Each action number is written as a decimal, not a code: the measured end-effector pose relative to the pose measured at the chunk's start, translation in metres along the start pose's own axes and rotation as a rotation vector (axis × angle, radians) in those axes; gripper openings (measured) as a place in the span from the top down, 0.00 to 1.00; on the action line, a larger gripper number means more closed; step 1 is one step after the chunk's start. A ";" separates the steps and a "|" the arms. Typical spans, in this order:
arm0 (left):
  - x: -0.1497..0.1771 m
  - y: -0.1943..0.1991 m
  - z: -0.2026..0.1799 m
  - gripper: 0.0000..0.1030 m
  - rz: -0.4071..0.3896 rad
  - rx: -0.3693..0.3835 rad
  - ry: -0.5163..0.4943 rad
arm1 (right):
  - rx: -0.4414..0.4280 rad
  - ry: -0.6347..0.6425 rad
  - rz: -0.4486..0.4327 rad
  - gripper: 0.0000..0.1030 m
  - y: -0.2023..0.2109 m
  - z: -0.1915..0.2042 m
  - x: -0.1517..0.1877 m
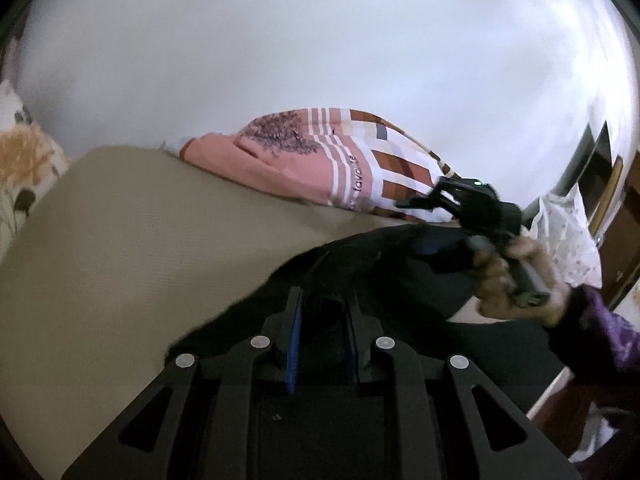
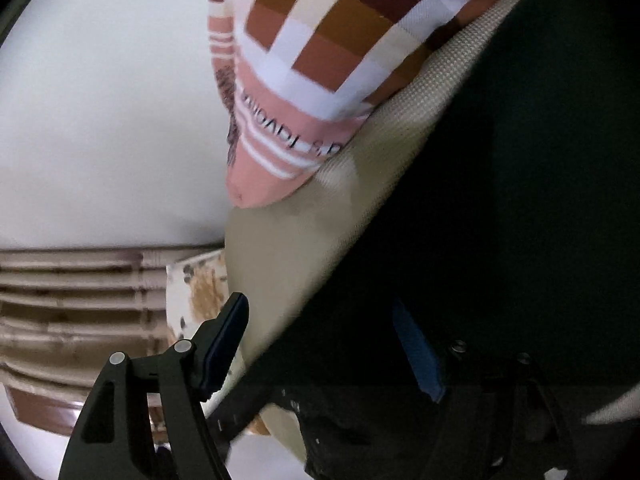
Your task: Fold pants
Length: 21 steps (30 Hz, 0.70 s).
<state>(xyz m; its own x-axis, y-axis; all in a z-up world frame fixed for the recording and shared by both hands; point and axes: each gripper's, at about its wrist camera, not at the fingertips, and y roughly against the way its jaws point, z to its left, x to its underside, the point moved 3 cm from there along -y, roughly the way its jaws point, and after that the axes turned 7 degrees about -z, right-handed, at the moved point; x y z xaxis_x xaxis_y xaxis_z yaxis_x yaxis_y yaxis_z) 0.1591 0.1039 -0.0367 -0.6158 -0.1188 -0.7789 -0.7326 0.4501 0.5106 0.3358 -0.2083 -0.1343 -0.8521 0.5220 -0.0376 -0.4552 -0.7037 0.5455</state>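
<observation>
The black pants (image 1: 360,264) lay on the near right part of the beige bed surface (image 1: 120,248), with a bunched fold raised off it. The left gripper (image 1: 323,308) was clamped on that fold, dark cloth filling the narrow gap between its blue pads. The right gripper (image 2: 328,344) stood with its jaws apart; one finger (image 2: 226,340) was clear over the bed edge, the other was sunk against the dark cloth, and the pads did not appear to press on anything. In the left wrist view, the person's right hand (image 1: 516,276) carried that tool just beside the pants' far right edge. A patterned pink pillow (image 1: 320,160) lay at the far side by the wall.

The cloth appeared soft, light and limp; it would likely sag and slide from a shallow pinch. A hold at a seam, hem or waistband edge was judged best, with both holds well apart to keep the fold line straight.
</observation>
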 end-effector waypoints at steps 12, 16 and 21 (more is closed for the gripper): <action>0.036 0.040 0.007 0.81 0.087 -0.057 0.109 | 0.154 0.328 -0.119 0.93 0.060 0.005 0.081; 0.069 0.063 0.007 0.80 0.144 -0.102 0.132 | 0.144 0.301 -0.070 0.93 0.091 -0.023 0.151; 0.112 0.082 0.015 0.80 0.220 -0.158 0.181 | 0.152 0.243 -0.009 0.93 0.100 -0.059 0.202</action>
<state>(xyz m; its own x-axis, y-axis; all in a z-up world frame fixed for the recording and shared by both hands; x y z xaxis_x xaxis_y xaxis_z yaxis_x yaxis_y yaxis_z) 0.0347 0.1406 -0.0879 -0.7956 -0.1957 -0.5734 -0.6034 0.3412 0.7208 0.1031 -0.2020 -0.1370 -0.8933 0.3846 -0.2324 -0.4349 -0.6097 0.6626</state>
